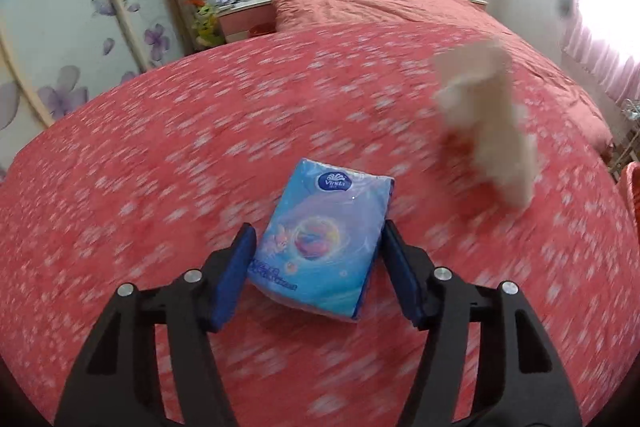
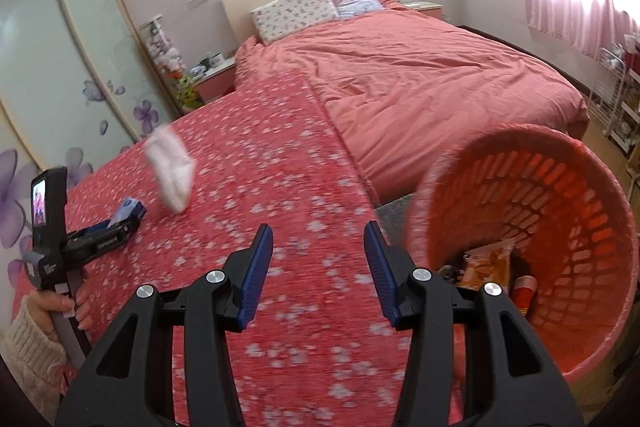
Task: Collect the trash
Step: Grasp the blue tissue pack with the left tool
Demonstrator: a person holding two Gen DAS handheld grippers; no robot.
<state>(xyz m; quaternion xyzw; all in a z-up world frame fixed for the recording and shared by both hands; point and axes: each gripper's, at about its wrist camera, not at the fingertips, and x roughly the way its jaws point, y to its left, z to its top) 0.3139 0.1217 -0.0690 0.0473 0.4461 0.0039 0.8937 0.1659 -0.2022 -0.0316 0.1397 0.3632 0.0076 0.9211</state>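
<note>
A blue tissue pack (image 1: pixel 320 239) sits between the blue pads of my left gripper (image 1: pixel 318 227). It stays sharp while the cloth below is blurred, so the gripper is shut on it. The right wrist view shows the same gripper (image 2: pixel 120 223) at the left, with a hand (image 2: pixel 60 307) in a cream knit sleeve holding it. A crumpled white tissue (image 1: pixel 492 115) (image 2: pixel 172 167) is blurred over the red flowered cloth (image 2: pixel 260 167); whether it rests on the cloth I cannot tell. My right gripper (image 2: pixel 318 226) is open and empty above the cloth. An orange slotted basket (image 2: pixel 560 187) tilts toward me at the right with trash inside.
Behind the cloth-covered surface lies a bed (image 2: pixel 420 79) with a red quilt and two pillows. A wardrobe with flowered doors (image 2: pixel 60 67) stands at the left, and a nightstand (image 1: pixel 244 11) stands beside the bed. A white rack (image 2: pixel 616 99) stands at the far right under pink curtains.
</note>
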